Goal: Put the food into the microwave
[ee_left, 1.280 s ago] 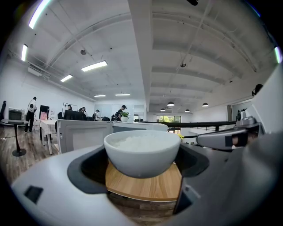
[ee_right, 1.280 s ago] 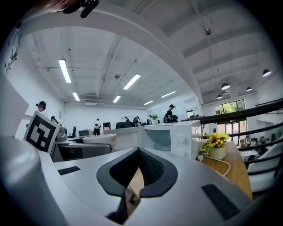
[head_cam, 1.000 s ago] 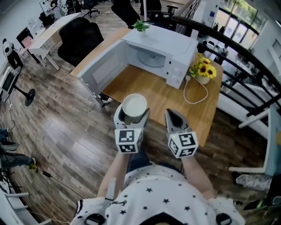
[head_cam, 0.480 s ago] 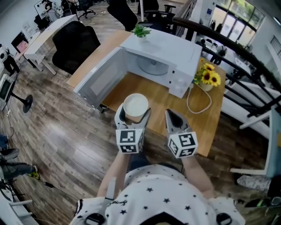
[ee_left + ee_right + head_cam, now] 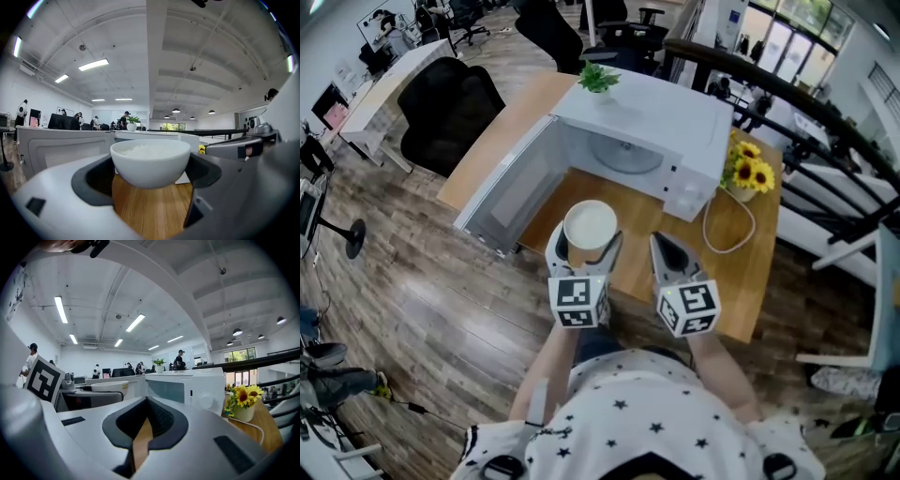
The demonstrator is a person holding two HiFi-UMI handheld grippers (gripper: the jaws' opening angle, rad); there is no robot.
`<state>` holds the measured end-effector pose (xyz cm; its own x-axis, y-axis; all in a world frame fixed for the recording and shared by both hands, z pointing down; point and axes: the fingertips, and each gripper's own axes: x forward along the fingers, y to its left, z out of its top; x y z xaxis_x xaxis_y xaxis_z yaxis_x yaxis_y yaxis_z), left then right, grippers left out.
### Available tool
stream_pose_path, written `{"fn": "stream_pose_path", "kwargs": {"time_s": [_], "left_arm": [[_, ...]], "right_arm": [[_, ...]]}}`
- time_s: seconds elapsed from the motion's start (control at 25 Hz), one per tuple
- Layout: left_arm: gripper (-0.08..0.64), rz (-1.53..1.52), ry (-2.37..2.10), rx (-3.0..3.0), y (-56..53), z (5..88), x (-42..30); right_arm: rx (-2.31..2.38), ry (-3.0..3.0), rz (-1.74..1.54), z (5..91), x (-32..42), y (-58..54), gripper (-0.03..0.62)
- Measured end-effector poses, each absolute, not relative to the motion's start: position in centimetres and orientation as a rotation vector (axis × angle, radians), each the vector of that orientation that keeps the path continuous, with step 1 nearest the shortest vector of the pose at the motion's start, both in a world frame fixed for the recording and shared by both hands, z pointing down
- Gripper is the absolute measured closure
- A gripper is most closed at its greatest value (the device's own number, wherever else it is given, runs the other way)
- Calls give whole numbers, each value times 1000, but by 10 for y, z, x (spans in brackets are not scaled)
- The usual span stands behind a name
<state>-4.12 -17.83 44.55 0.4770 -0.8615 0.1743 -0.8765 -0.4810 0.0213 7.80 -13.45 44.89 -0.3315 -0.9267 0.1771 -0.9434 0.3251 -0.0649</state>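
A white bowl of rice (image 5: 589, 226) (image 5: 150, 161) is held over the near edge of the wooden table (image 5: 736, 281), with my left gripper (image 5: 583, 251) (image 5: 152, 180) shut on it. The white microwave (image 5: 645, 137) (image 5: 187, 390) stands at the back of the table, its door (image 5: 508, 180) swung open to the left and its glass turntable (image 5: 623, 156) showing inside. My right gripper (image 5: 672, 253) (image 5: 140, 439) is shut and holds nothing, just right of the bowl.
A vase of sunflowers (image 5: 742, 167) (image 5: 244, 408) stands right of the microwave, and a white cable (image 5: 727, 225) loops on the table. A small potted plant (image 5: 597, 77) sits on the microwave's top. A black office chair (image 5: 450, 111) stands left of the table.
Both grippers and the bowl have come nearer to the table and the microwave. The grip on the bowl is unchanged.
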Motion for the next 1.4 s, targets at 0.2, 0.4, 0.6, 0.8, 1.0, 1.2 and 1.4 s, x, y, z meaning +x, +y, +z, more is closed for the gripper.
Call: {"fn": "stream_pose_path", "kwargs": {"time_s": [0.2, 0.4, 0.6, 0.8, 1.0, 1.2, 1.4], "left_arm": [[112, 220, -1506, 2635, -200, 447, -39], [112, 230, -1465, 2661, -217, 448, -34], [112, 245, -1446, 2675, -230, 448, -31], [112, 257, -1426, 2680, -238, 452, -26], [112, 260, -1398, 2693, -249, 454, -21], [112, 262, -1367, 2703, -262, 457, -15], [112, 278, -1347, 2712, -274, 462, -11]], "right_arm": [[1770, -2457, 230, 447, 78, -153, 589], [1792, -2447, 222, 443, 79, -170, 589], [1813, -2429, 246, 446, 80, -180, 589], [1817, -2416, 241, 448, 83, -187, 589], [1861, -2381, 261, 451, 90, -197, 589], [1892, -2371, 245, 448, 96, -210, 589], [1905, -2355, 253, 449, 98, -220, 589]]}}
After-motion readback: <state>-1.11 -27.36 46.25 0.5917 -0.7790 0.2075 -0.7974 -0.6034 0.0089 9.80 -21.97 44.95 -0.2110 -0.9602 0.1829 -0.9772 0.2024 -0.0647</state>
